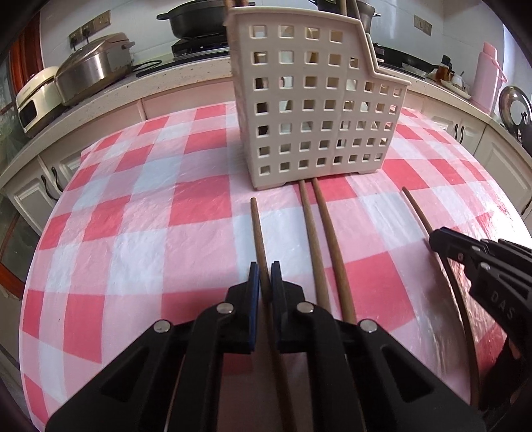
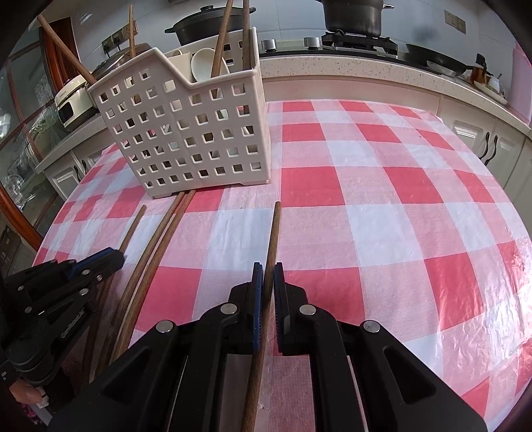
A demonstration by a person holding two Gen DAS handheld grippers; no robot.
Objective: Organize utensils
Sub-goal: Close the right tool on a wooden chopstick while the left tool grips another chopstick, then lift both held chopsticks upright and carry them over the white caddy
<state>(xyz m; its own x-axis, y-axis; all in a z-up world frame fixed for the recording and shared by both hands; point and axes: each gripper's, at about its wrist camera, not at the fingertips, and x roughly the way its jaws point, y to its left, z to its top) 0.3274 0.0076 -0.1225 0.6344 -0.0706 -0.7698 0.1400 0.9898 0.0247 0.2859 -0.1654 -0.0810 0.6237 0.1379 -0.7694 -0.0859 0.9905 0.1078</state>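
Observation:
A cream perforated utensil caddy (image 1: pixel 316 106) stands on the checked table; in the right wrist view (image 2: pixel 189 133) it holds several wooden chopsticks and white spoons. My left gripper (image 1: pixel 265 282) is shut on a wooden chopstick (image 1: pixel 257 232) that lies on the cloth. My right gripper (image 2: pixel 268 282) is shut on another wooden chopstick (image 2: pixel 272 236), also seen at the right of the left wrist view (image 1: pixel 417 209). Two more chopsticks (image 1: pixel 319 239) lie side by side between them, tips at the caddy's base.
The red and white checked tablecloth (image 2: pixel 382 216) covers the table. Behind it runs a kitchen counter (image 1: pixel 99 96) with a rice cooker (image 1: pixel 93 66), black pots (image 2: pixel 352 15) on a stove, and a pink bottle (image 1: pixel 485 76).

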